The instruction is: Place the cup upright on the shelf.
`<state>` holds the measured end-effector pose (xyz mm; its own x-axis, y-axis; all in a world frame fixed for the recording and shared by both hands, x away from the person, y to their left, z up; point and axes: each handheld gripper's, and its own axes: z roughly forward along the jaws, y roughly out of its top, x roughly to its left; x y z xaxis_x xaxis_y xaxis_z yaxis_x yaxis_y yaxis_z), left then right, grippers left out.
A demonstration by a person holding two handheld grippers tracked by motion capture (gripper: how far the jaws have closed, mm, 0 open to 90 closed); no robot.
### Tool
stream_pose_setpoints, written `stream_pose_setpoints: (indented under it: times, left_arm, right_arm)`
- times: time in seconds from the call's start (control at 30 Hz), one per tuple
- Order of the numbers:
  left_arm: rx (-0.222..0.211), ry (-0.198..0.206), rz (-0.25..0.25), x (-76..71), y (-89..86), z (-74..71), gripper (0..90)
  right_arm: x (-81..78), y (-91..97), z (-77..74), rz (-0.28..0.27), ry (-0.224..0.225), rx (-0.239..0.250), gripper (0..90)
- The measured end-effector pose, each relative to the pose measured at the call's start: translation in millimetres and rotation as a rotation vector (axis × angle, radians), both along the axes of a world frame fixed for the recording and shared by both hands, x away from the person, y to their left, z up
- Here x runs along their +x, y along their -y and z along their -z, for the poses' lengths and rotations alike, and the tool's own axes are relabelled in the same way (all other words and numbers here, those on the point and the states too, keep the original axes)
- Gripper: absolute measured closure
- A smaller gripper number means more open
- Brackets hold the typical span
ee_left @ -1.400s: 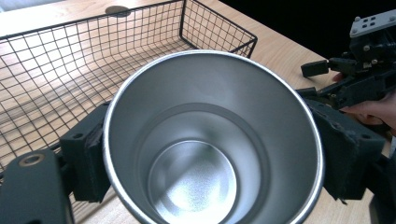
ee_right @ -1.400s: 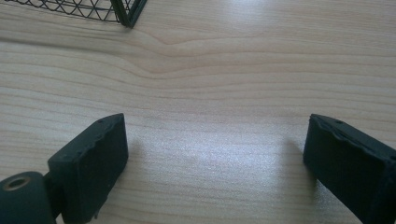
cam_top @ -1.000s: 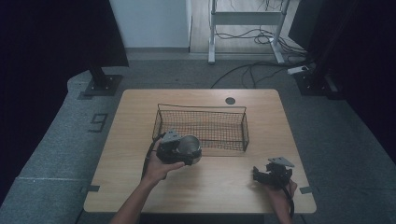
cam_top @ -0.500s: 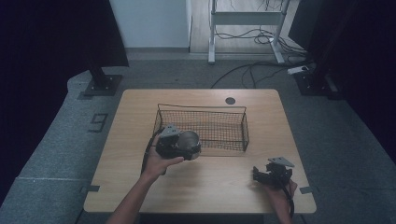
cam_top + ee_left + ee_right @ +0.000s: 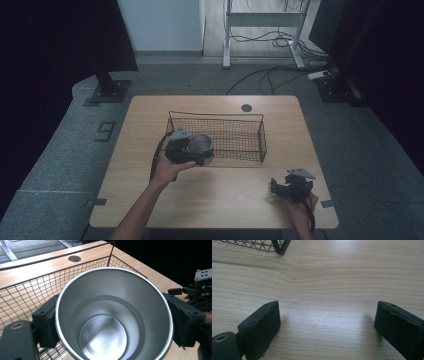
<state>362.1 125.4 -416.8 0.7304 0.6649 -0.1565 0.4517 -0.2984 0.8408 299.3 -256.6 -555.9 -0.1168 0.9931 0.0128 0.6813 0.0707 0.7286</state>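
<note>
My left tongs (image 5: 197, 152) are clamped on a shiny round steel cup (image 5: 201, 145), one black pad against each side of its wall; the cup hangs at the near left corner of the black wire-mesh basket (image 5: 250, 142), partly over its rim; in the left gripper view the cup (image 5: 113, 315) faces me mouth-first, empty; my right tongs (image 5: 280, 186) rest low on the pale wooden desk (image 5: 225, 195), well apart from the basket, jaws spread wide with nothing between them.
</note>
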Motion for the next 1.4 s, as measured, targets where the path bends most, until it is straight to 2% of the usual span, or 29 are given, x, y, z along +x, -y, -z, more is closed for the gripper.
stream_pose_setpoints:
  times: [1.0, 1.4]
  left_arm:
    - [-0.003, -0.007, -0.009, 22.2, 0.8, -16.6, 14.3]
    - [0.015, -0.020, -0.019, 35.8, 3.8, -15.0, 14.3]
  right_arm:
    - [0.4, 0.8, -0.1, 0.002, 0.001, -0.001, 7.3]
    - [0.4, 0.9, 0.1, 0.001, 0.003, -0.001, 7.3]
